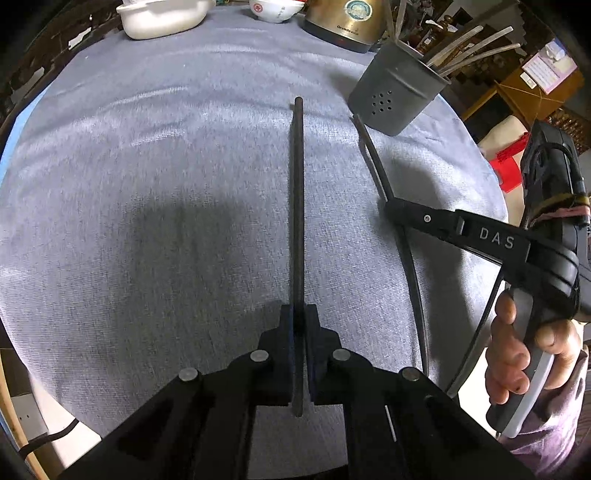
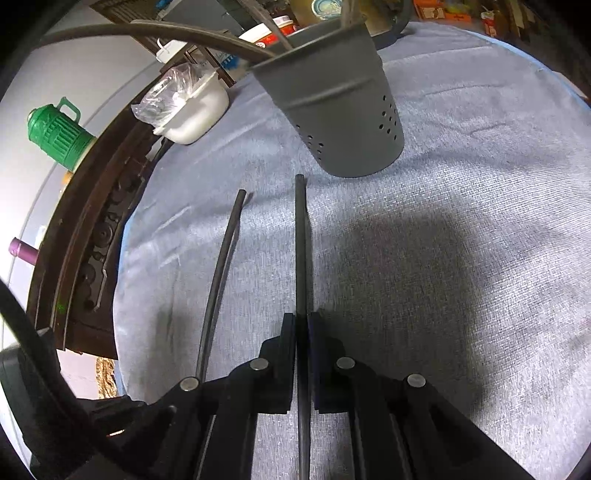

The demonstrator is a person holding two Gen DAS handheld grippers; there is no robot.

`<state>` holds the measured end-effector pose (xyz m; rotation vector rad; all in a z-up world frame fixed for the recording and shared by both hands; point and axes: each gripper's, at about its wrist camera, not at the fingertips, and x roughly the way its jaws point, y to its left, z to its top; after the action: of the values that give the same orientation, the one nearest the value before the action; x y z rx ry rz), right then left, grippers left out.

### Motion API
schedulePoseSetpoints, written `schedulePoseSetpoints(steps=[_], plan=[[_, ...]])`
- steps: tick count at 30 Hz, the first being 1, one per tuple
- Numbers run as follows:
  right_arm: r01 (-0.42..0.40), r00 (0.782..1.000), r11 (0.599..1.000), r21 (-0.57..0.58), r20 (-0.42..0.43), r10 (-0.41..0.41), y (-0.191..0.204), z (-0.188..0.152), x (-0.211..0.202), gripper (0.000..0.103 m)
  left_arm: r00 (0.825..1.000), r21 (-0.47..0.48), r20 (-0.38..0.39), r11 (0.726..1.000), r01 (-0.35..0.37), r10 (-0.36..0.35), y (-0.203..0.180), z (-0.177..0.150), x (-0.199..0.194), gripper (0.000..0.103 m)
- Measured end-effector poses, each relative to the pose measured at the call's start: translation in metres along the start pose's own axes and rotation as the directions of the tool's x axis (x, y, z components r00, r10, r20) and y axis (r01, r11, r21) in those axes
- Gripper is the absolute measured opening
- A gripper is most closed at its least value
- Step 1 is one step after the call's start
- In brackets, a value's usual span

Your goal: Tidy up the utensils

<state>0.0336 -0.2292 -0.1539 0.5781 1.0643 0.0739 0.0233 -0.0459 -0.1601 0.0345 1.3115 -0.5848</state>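
Observation:
My left gripper point(image 1: 300, 317) is shut on a dark chopstick point(image 1: 297, 206) that points forward above the grey cloth. My right gripper point(image 2: 303, 323) is shut on a second dark chopstick point(image 2: 301, 243), its tip close to the base of the grey perforated utensil holder point(image 2: 343, 107). In the left wrist view the right gripper point(image 1: 391, 206) grips its chopstick point(image 1: 373, 158) to my right, below the holder point(image 1: 397, 96), which holds several light chopsticks point(image 1: 476, 48). In the right wrist view the left gripper's chopstick point(image 2: 219, 280) lies to the left.
A grey cloth point(image 1: 147, 184) covers the round table. At the far edge stand a white dish point(image 1: 162, 18), a small bowl point(image 1: 273, 9) and a metal kettle point(image 1: 347, 22). A white bagged container point(image 2: 192, 107) and a green flask point(image 2: 59, 133) sit left in the right wrist view.

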Motion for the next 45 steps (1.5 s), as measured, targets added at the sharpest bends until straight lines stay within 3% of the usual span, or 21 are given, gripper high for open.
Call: schedulePoseSetpoints(steps=[6,14,21,28,30,38,45], plan=[[-0.023,1.000,1.000,0.014,-0.018,0.023,-0.003,0.007,0.002,0.011,1.000,-0.006,0.002,1.000,0.009,-0.009,0.008,0.001,-0.004,0.007],[0.030,0.998,0.999,0.019,0.057,-0.031,-0.003,0.032,0.001,0.016,0.999,-0.001,0.037,1.000,-0.004,0.004,0.014,0.022,-0.015,0.010],[0.036,0.997,0.999,0.021,0.065,-0.037,0.003,0.048,0.014,0.016,0.997,0.005,0.064,1.000,-0.030,0.030,0.017,0.053,-0.017,0.027],[0.073,0.995,0.997,-0.014,0.073,-0.072,0.011,0.051,0.024,0.017,0.997,0.002,0.059,0.999,-0.040,0.039,0.018,0.075,-0.009,0.027],[0.095,0.993,0.995,-0.044,0.074,-0.091,0.013,0.050,0.024,0.012,0.998,0.002,0.053,1.000,-0.031,0.031,0.018,0.079,-0.007,0.027],[0.041,0.999,0.999,-0.017,0.027,-0.041,-0.003,0.042,0.017,0.009,1.000,0.013,0.018,1.000,-0.013,0.012,0.005,0.105,0.012,0.027],[0.013,1.000,1.000,0.009,-0.009,-0.013,-0.012,0.035,0.008,0.009,0.999,0.007,-0.002,0.999,-0.042,0.042,0.000,0.121,0.035,0.027]])
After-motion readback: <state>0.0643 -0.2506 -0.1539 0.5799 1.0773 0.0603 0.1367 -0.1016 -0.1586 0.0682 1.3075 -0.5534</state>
